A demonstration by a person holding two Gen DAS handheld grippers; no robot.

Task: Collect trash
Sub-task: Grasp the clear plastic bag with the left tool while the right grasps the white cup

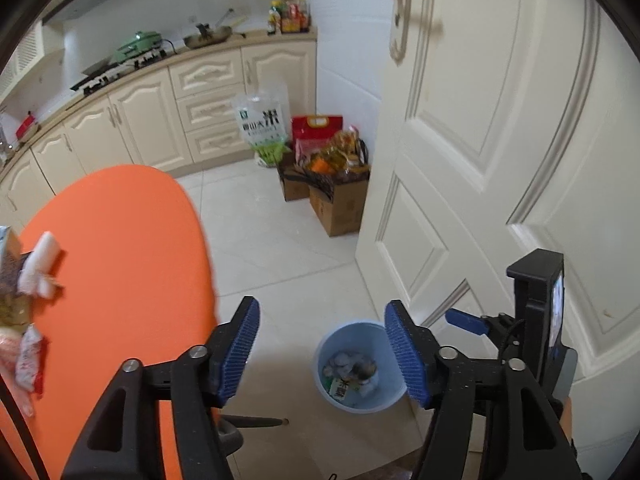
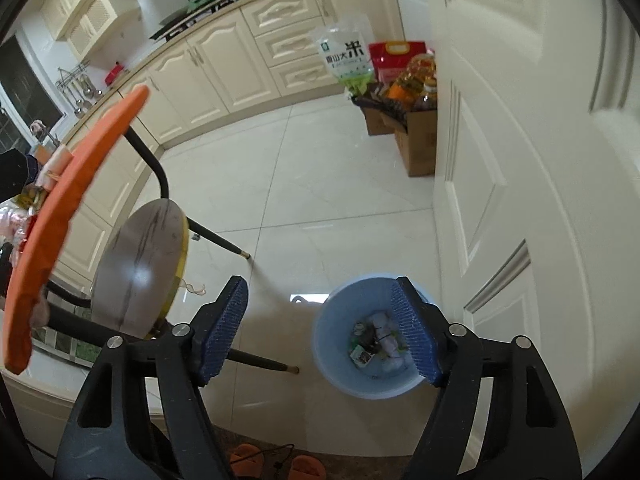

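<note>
A light blue trash bin (image 1: pixel 352 392) stands on the floor by the door and holds several wrappers and crumpled papers; it also shows in the right wrist view (image 2: pixel 340 372). My left gripper (image 1: pixel 322 354) is open and empty, above the floor between the orange table (image 1: pixel 120 280) and the bin. My right gripper (image 2: pixel 320 328) is open and empty, just above the bin's left rim. White crumpled tissue (image 1: pixel 40 264) and snack wrappers (image 1: pixel 24 360) lie at the table's left edge. The right gripper's body (image 1: pixel 536 320) shows at the right of the left wrist view.
A white door (image 1: pixel 500 160) stands open at the right. Cardboard boxes of groceries (image 1: pixel 332 188) and a rice bag (image 1: pixel 264 120) sit by the far cabinets (image 1: pixel 160 120). A round grey stool (image 2: pixel 136 272) with black legs stands under the table. Orange slippers (image 2: pixel 276 464) lie below.
</note>
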